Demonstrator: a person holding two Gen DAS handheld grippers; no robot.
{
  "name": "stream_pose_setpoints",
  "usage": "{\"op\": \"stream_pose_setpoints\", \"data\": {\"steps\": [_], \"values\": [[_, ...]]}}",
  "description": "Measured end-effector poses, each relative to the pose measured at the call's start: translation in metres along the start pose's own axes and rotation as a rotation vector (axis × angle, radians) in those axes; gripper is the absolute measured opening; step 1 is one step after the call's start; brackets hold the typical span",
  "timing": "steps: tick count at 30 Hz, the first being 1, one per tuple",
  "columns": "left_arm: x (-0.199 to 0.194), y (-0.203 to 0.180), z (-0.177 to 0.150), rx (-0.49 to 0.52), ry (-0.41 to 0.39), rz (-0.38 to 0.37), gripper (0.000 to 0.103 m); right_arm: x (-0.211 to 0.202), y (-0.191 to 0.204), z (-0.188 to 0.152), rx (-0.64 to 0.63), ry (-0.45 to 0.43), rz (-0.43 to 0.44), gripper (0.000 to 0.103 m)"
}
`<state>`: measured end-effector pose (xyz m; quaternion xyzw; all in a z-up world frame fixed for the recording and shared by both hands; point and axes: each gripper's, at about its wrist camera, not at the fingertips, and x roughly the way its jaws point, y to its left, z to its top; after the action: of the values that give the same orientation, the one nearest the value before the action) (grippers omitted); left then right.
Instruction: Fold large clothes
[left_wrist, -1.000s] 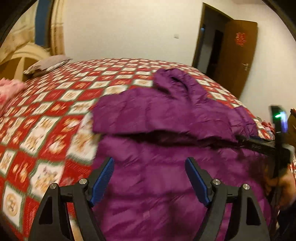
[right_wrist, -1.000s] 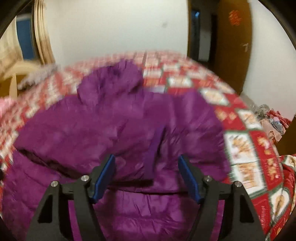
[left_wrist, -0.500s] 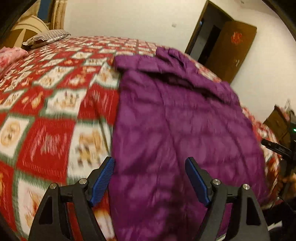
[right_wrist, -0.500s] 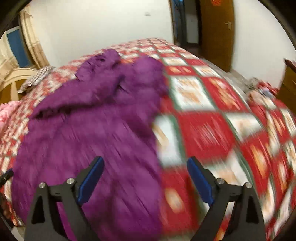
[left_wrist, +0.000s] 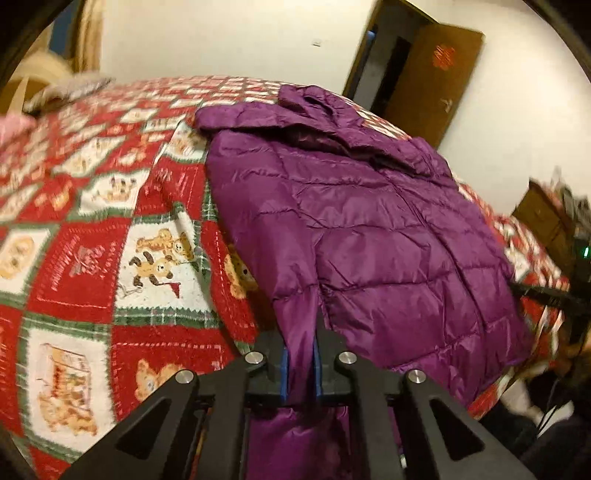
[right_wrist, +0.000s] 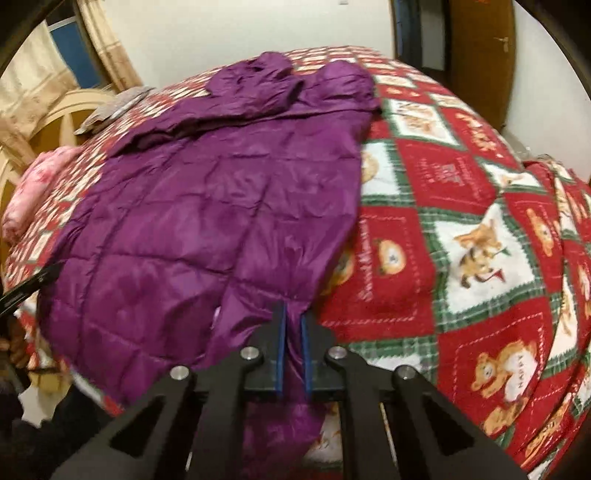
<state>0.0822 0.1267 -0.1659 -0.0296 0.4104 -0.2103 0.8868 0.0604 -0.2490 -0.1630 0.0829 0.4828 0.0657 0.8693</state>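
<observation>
Pinching the hem at both near corners, I have my left gripper (left_wrist: 299, 363) clamped on a bunched fold of the purple puffer jacket (left_wrist: 369, 229), its blue pads (left_wrist: 283, 373) having just closed on the fabric, and my right gripper (right_wrist: 291, 356) likewise just closed and squeezing the opposite bottom corner. Cloth runs between both pairs of jaws and hangs down below them.

Outward from there, the jacket lies spread over the near part of the red teddy-bear quilt (left_wrist: 92, 258), bottom edge toward me and overhanging the bed edge, hood (right_wrist: 255, 79) at the far end. The sleeves look to be folded across the chest already, forming a band just below the hood. So I judge the side folds done and the lengthwise fold just starting: the hem has to be carried up toward the hood, and perhaps doubled once more.

Some things I cannot settle. How many layers each gripper has caught is hidden inside the bunch. The jacket's underside and the hem between my two grips are out of sight below the frames. Motion blur softens the quilting and the far pillows (left_wrist: 66, 90). A dark strap-like piece (right_wrist: 29, 286) at the left edge of the right view I cannot identify.
</observation>
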Motion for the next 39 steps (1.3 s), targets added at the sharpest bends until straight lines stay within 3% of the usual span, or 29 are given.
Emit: {"op": "stream_pose_setpoints", "data": {"steps": [8,12,13,14,15,16,17,18,20,21,24,27,28,30,33,37,39], "values": [[-0.037,-0.001,-0.049,0.081,0.103,-0.015,0.008,-0.018,-0.004,-0.041,-0.106,0.121,0.078,0.009],[-0.049,0.003,-0.065,0.119,0.177,0.033,0.017,-0.022,-0.016,-0.065,-0.104,0.193,0.108,0.013],[-0.051,0.009,-0.063,0.117,0.194,0.059,0.018,-0.023,-0.021,-0.064,-0.081,0.189,0.114,0.023],[-0.053,0.015,-0.059,0.113,0.2,0.076,0.018,-0.025,-0.026,-0.059,-0.053,0.18,0.119,0.049],[-0.056,0.021,-0.052,0.106,0.197,0.088,0.02,-0.031,-0.034,-0.049,-0.009,0.146,0.11,0.065],[-0.059,0.028,-0.042,0.102,0.175,0.105,0.021,-0.037,-0.039,-0.039,0.008,0.105,0.098,0.088],[-0.062,0.036,-0.029,0.095,0.146,0.125,0.022,-0.045,-0.042,-0.029,0.015,0.047,0.089,0.094],[-0.062,0.047,-0.009,0.079,0.12,0.143,0.027,-0.056,-0.045,-0.011,0.013,-0.035,0.096,0.094],[-0.056,0.06,0.033,0.053,0.071,0.148,0.039,-0.063,-0.049,0.019,0.019,-0.095,0.097,0.094],[-0.053,0.063,0.05,0.053,0.049,0.147,0.045,-0.061,-0.05,0.04,0.023,-0.107,0.098,0.094],[-0.027,0.065,0.134,0.081,-0.048,0.147,0.051,-0.045,-0.052,0.111,0.036,-0.128,0.117,0.094],[0.01,0.06,0.207,0.112,-0.111,0.142,0.072,-0.017,-0.044,0.191,0.021,-0.144,0.13,0.094],[0.025,0.057,0.228,0.116,-0.125,0.137,0.072,-0.01,-0.04,0.207,0.02,-0.142,0.13,0.094],[0.063,0.053,0.27,0.095,-0.121,0.107,0.073,0.014,-0.033,0.248,0.023,-0.139,0.115,0.094],[0.133,0.048,0.321,0.074,-0.049,0.068,0.073,0.06,-0.022,0.305,0.037,-0.086,0.125,0.094],[0.208,0.05,0.357,0.058,0.043,0.073,0.073,0.115,-0.011,0.344,0.036,-0.023,0.093,0.092],[0.227,0.048,0.368,0.054,0.058,0.068,0.073,0.139,-0.009,0.364,0.04,0.004,0.085,0.091]]}}
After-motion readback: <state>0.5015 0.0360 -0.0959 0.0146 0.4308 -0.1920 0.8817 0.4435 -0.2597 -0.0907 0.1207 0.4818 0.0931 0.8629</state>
